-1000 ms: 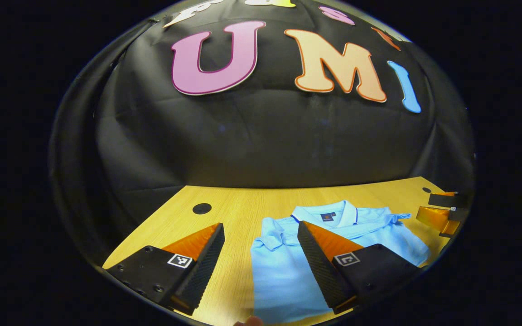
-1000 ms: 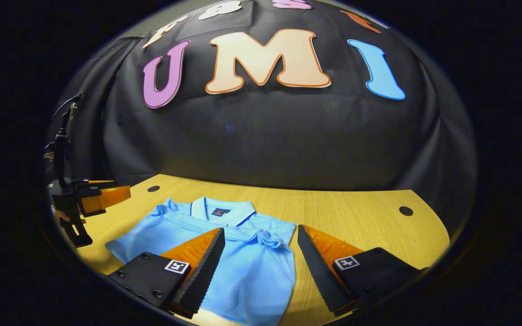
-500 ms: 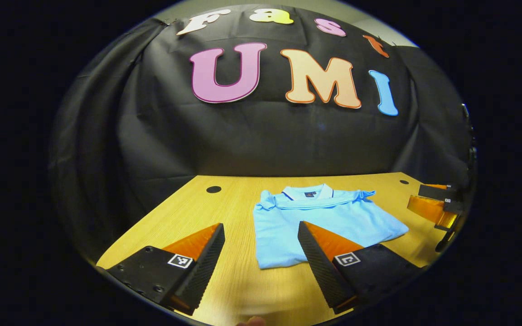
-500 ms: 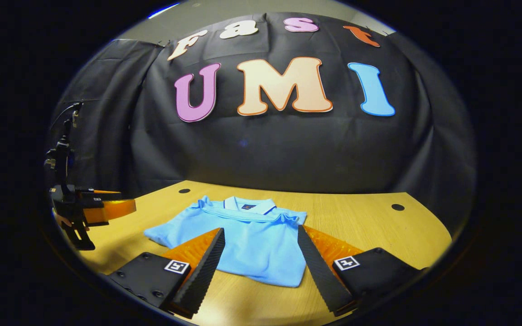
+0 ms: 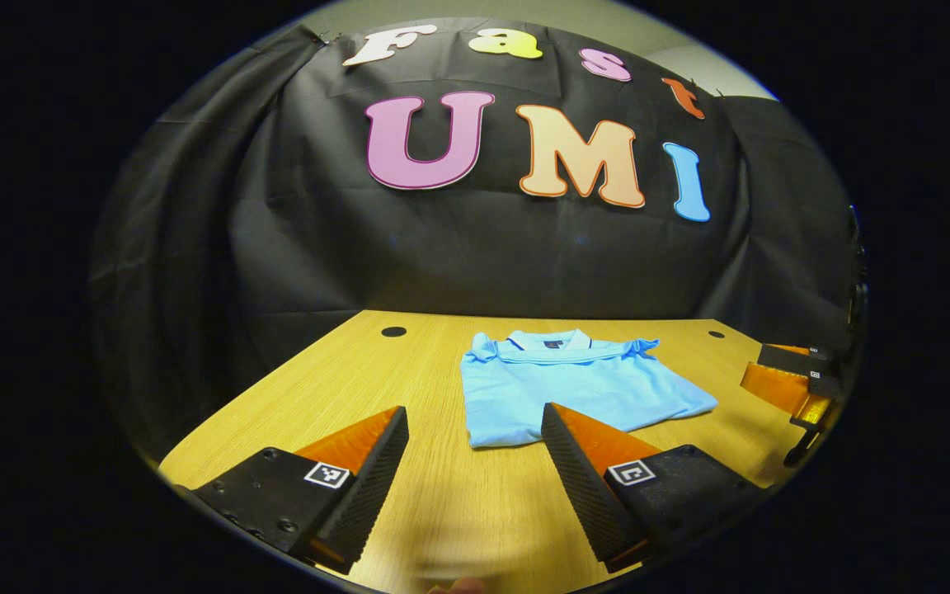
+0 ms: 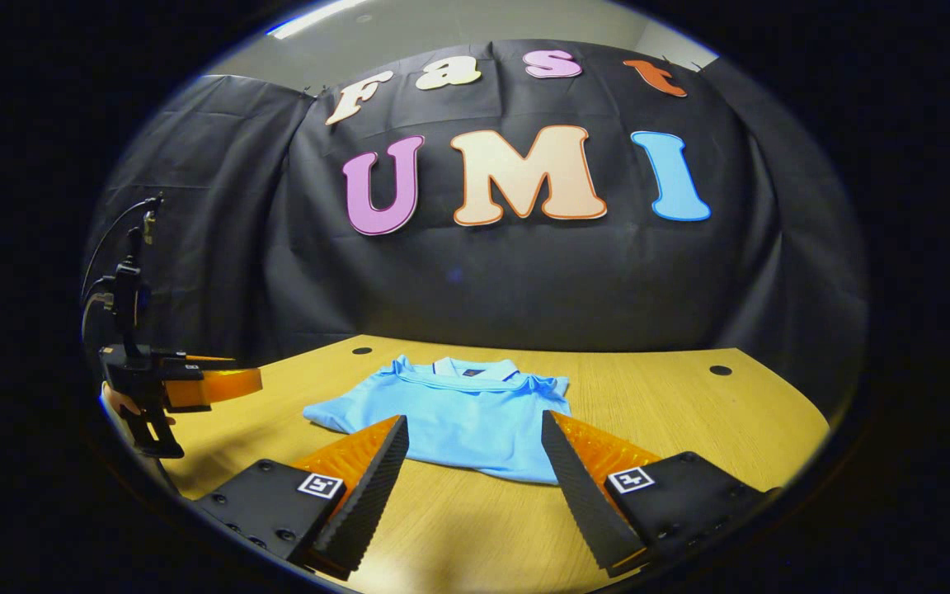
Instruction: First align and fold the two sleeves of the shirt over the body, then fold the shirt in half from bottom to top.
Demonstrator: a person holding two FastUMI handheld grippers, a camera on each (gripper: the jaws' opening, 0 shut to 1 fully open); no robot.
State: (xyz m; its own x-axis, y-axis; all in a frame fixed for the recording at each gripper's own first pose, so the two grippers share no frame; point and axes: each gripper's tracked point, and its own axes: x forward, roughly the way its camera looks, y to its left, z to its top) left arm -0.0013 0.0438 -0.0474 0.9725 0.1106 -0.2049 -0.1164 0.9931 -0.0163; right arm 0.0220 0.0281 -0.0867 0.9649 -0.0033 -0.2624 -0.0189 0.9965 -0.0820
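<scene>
Shirt (image 5: 574, 384): soft matt cloth; table (image 5: 343, 388): smooth wood-grain; wall: matt cloth

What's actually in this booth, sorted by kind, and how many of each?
Shirts: 1, light blue, folded
Grippers: 2, left gripper and right gripper, both open and empty
Tables: 1, wooden
Round holes in the table top: 2
Total: 6

Wooden table (image 5: 343, 388), folded light-blue shirt (image 5: 574, 384) lying flat
</scene>
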